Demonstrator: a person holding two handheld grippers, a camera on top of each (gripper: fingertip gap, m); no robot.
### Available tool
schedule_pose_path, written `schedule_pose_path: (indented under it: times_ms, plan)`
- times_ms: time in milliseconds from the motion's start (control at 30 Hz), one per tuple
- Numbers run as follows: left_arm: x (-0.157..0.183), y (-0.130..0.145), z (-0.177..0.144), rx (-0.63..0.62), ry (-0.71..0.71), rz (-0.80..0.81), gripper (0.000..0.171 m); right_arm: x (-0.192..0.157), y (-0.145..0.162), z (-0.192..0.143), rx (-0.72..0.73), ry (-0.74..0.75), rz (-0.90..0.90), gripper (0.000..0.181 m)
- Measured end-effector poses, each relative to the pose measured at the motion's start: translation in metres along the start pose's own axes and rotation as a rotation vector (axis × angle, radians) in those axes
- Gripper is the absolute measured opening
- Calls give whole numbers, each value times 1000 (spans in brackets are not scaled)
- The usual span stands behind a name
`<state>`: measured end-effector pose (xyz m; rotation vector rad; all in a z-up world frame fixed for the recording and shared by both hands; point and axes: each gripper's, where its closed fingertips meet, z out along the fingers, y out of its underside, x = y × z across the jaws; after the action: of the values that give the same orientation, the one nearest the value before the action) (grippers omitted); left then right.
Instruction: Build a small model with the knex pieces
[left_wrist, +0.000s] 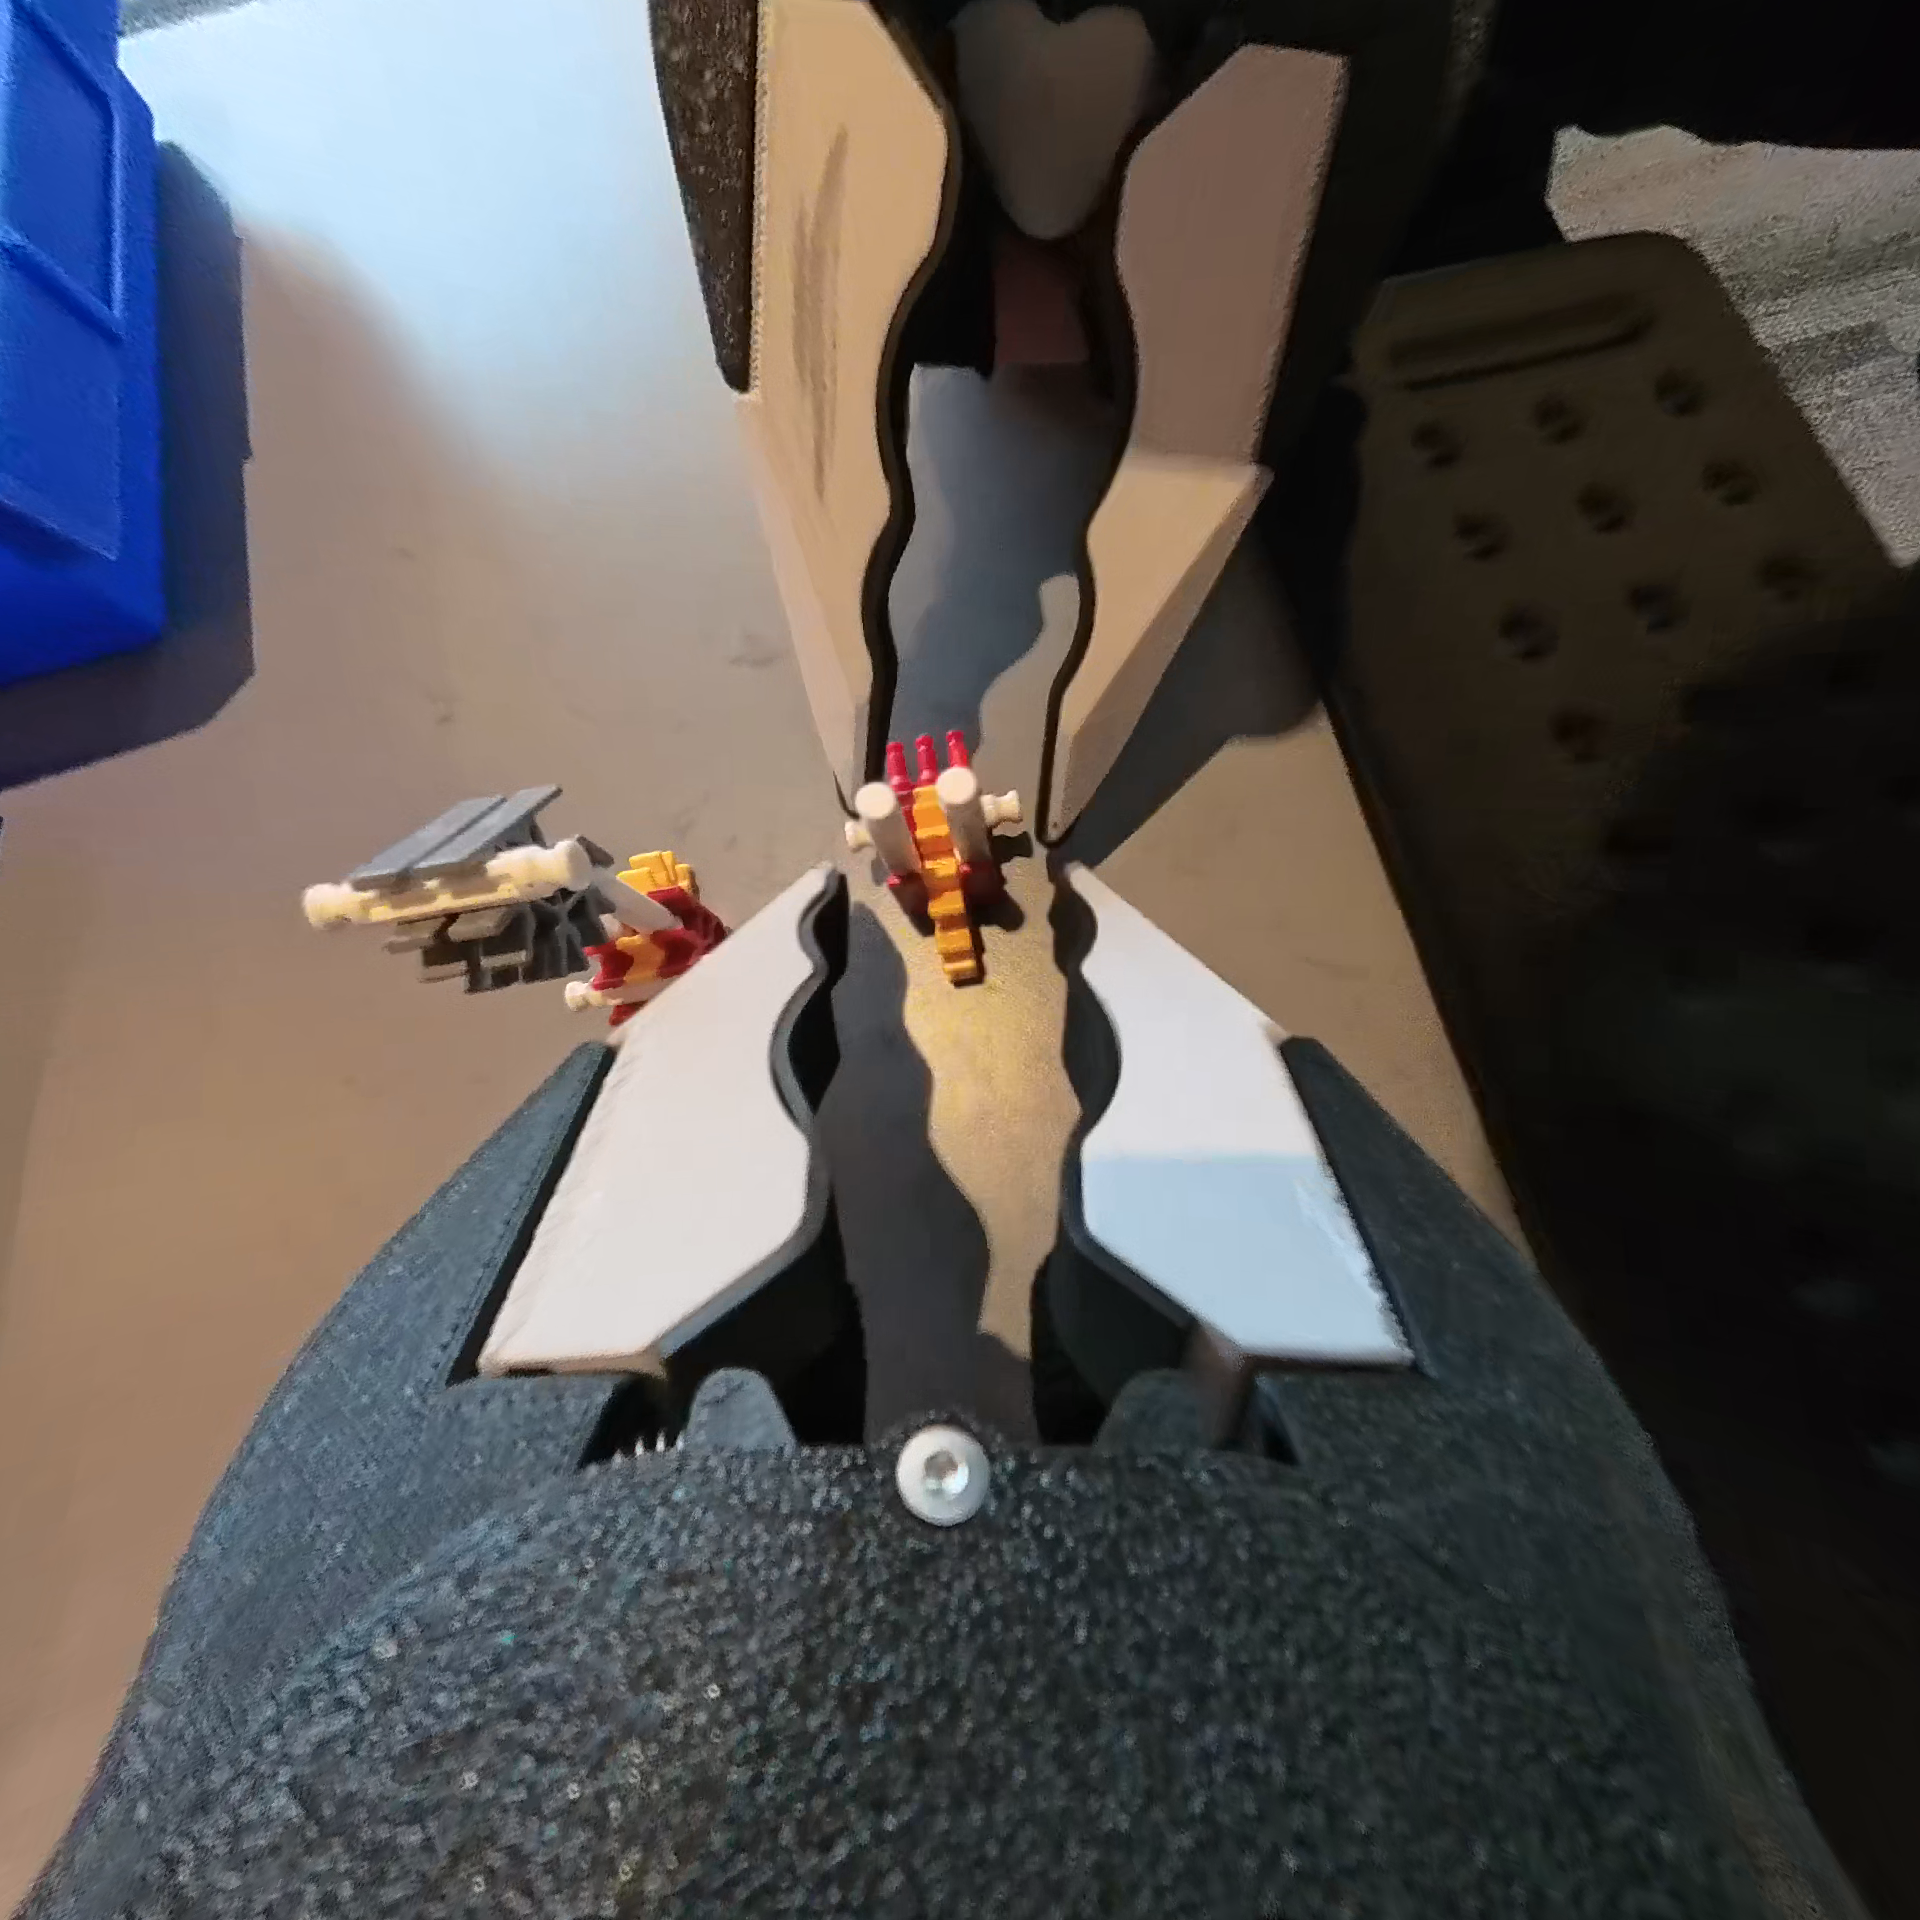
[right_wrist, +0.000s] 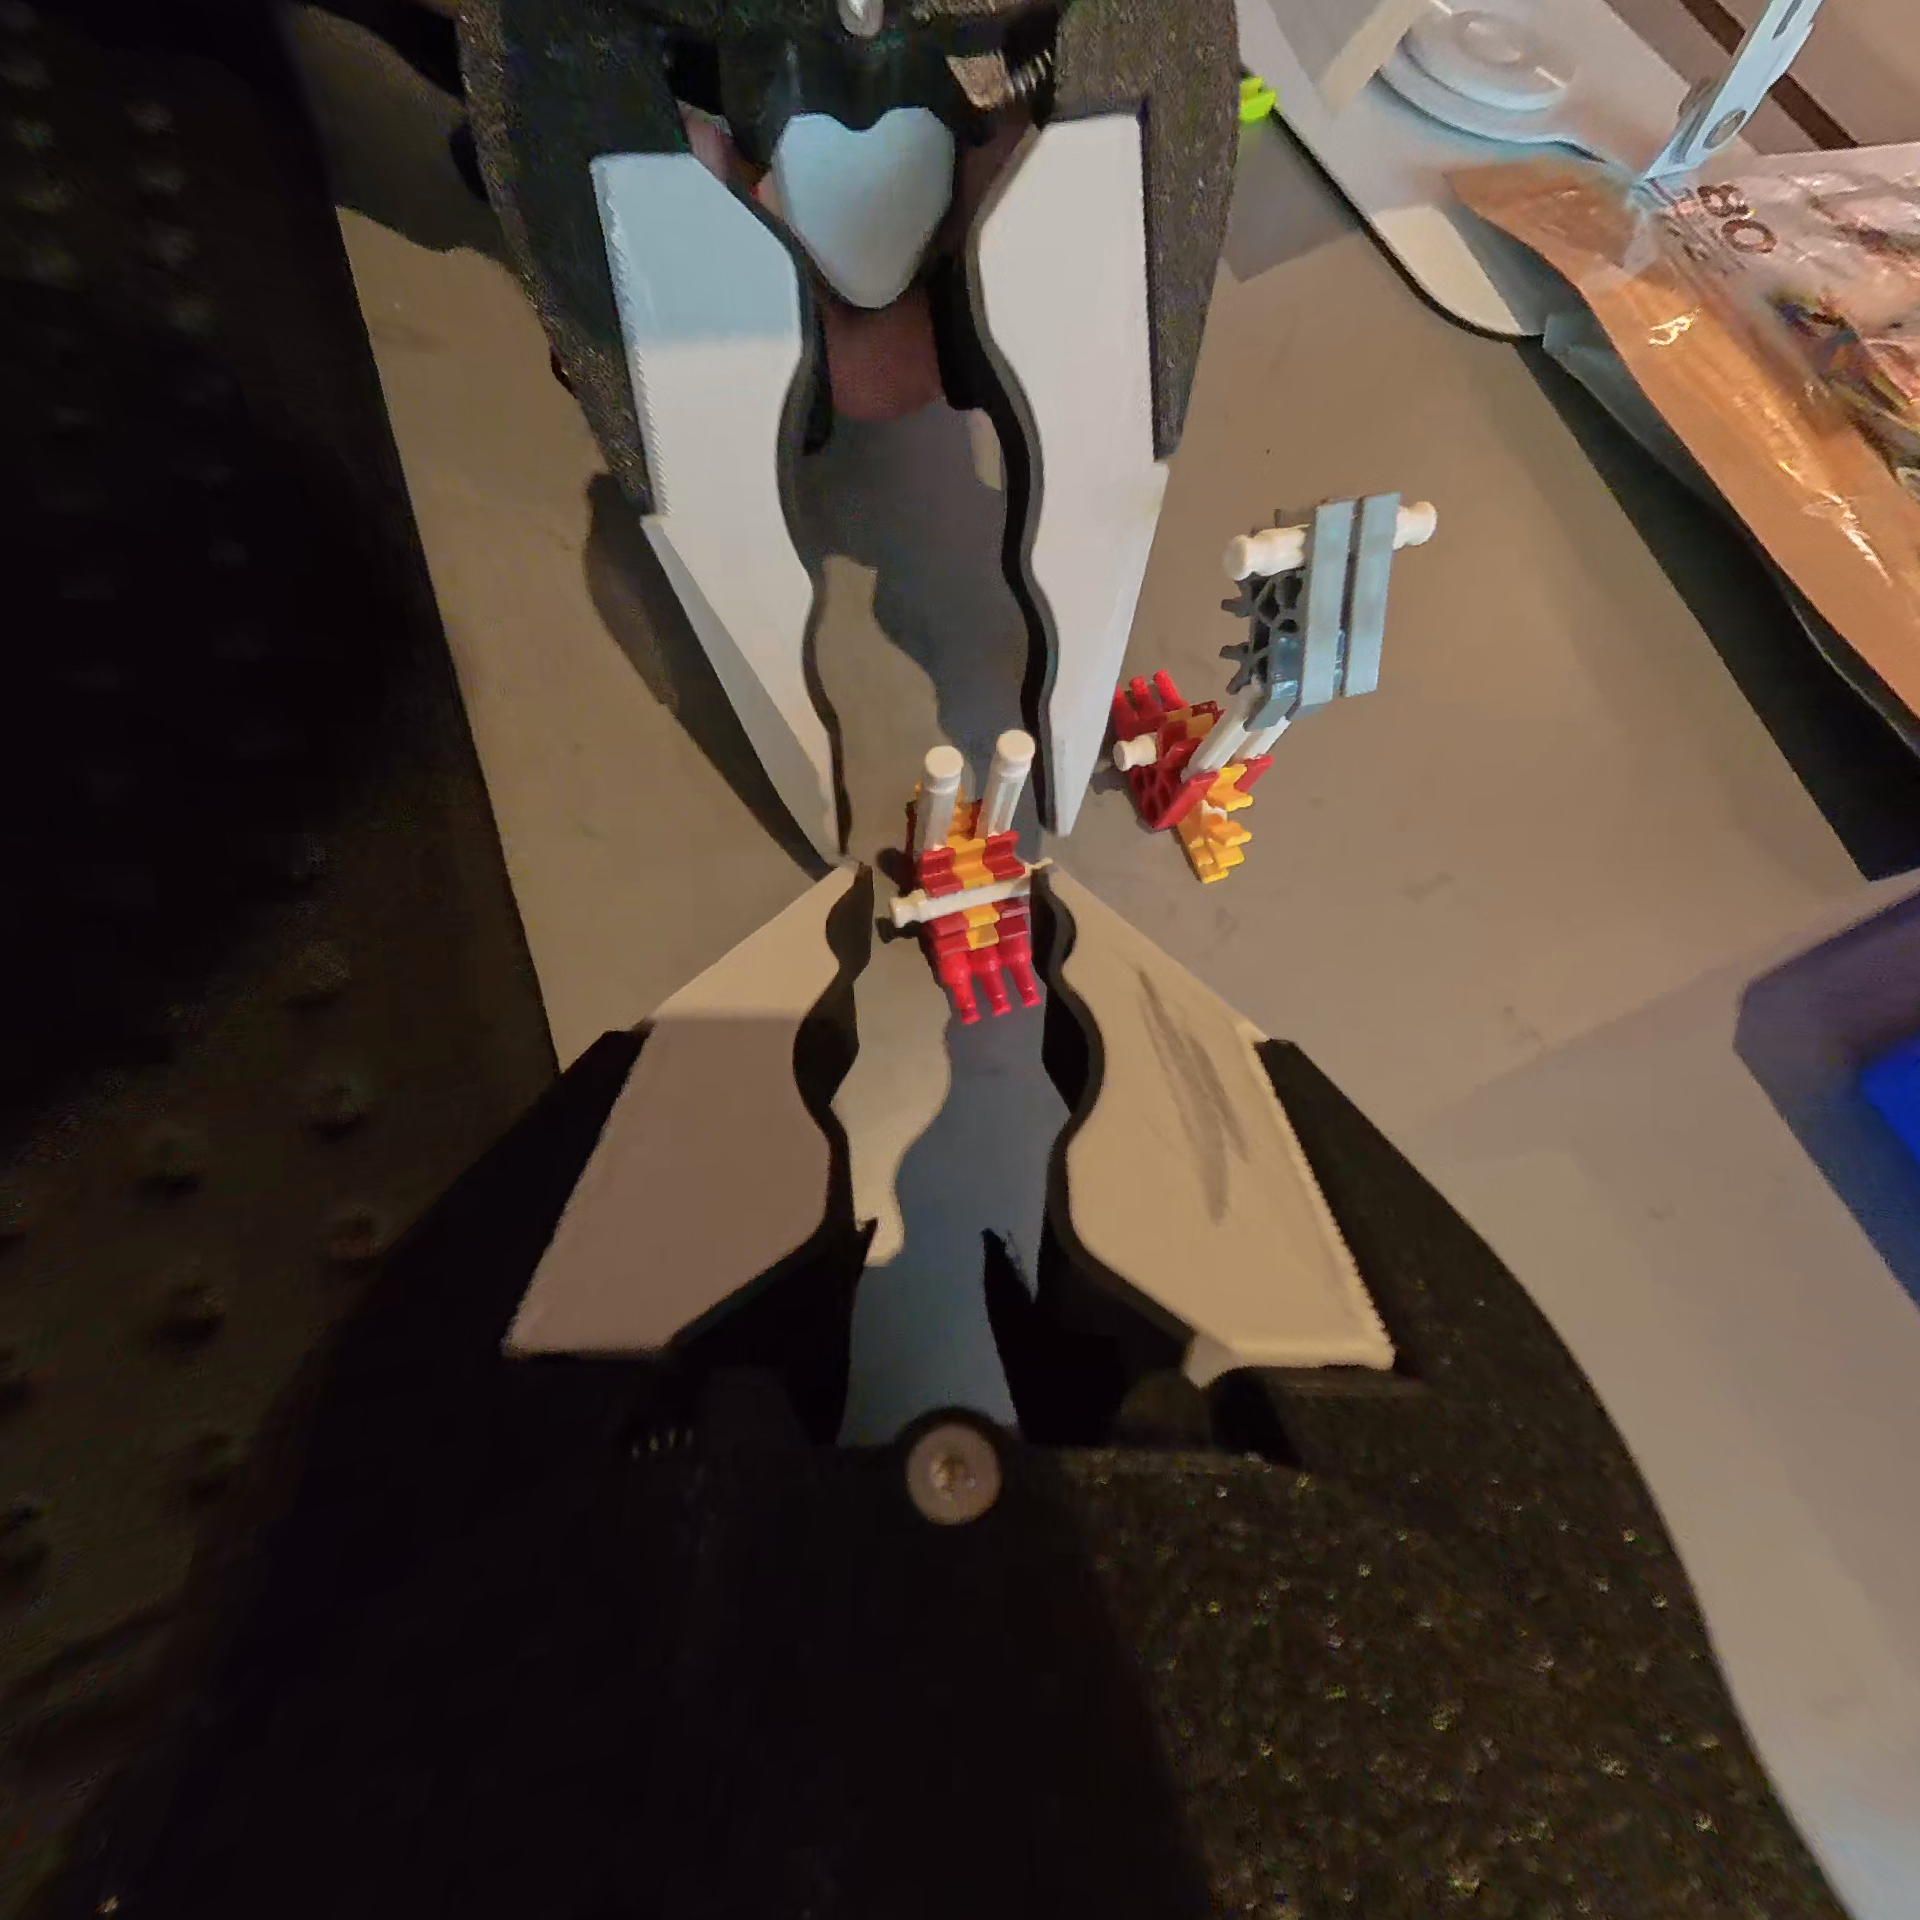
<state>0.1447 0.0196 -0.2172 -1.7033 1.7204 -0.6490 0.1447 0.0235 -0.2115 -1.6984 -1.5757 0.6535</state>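
The left gripper (left_wrist: 948, 854) and right gripper (right_wrist: 951, 896), jaws part-open, both bracket the red-and-orange connector assembly (left_wrist: 935, 868) without clamping it; the grey-topped assembly (left_wrist: 488, 894) lies beside it.

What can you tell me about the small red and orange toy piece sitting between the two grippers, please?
The red and orange toy piece looks like snapped-together plastic: stacked red and orange connectors, two white rods side by side, a thin white rod crossing it, and three red prongs at one end. It lies on the pale table, lengthwise between the open left gripper and open right gripper. The fingertips flank it closely; contact cannot be told.
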Motion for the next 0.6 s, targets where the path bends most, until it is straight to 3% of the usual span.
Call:
schedule_pose_path:
  times_ms: [100, 233, 333, 600]
  plan:
    - [2, -1, -14, -41, 1, -9, 59, 0, -4, -7, 16, 12, 18, 30]
    - [15, 9, -47, -158, -33, 37, 59, -1, -13, -24, 18, 65, 2, 30]
    - [23, 22, -93, -217, -116, 27, 58, -4, -19, -35, 24, 99, -11, 30]
    - [50, 127, -243, -416, -444, -232, 42, -36, -31, -29, 53, 75, -112, 28]
